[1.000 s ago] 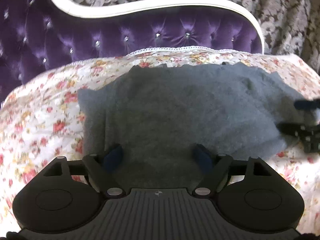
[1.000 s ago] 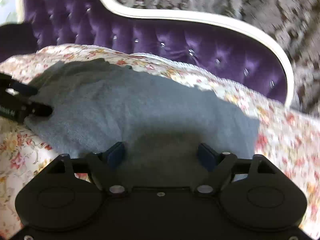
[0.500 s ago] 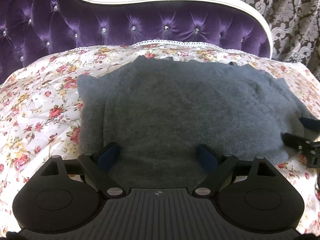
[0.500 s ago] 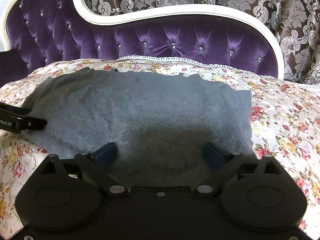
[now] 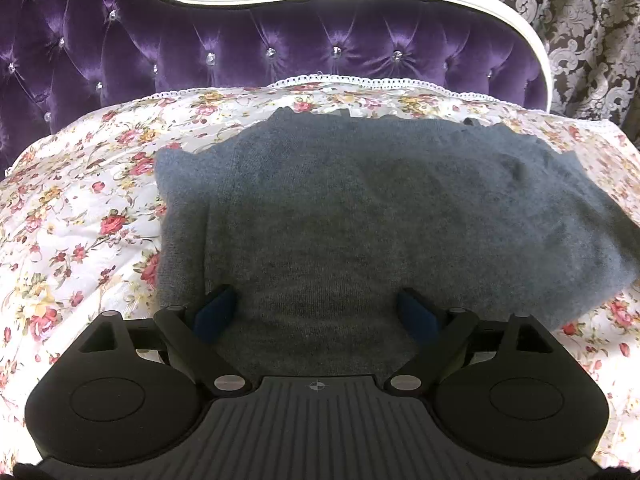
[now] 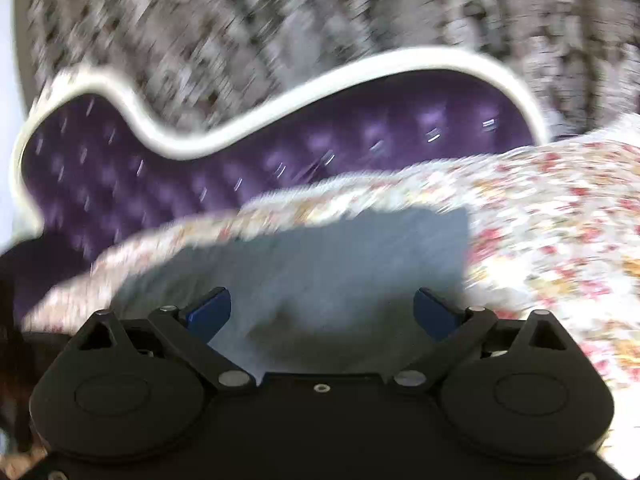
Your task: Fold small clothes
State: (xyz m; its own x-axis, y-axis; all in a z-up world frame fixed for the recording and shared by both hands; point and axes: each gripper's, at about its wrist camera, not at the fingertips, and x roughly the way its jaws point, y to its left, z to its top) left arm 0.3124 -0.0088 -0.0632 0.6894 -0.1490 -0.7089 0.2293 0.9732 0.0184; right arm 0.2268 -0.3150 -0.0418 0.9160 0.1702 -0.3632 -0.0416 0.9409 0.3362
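Left claw point(image 5: 316, 312) and right claw point(image 6: 322, 310) agape, empty.

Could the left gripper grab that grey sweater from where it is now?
Probably yes. The left gripper is open, its blue pads wide apart just above the grey sweater's near edge. Nothing lies between them on the floral bedspread.

Folded grey knit garment point(image 5: 360, 208) on floral bedspread point(image 5: 80, 208)

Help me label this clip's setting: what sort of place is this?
Probably a bedroom: a tufted purple headboard, a floral bedspread with a grey knit garment lying on it, and patterned curtains behind.
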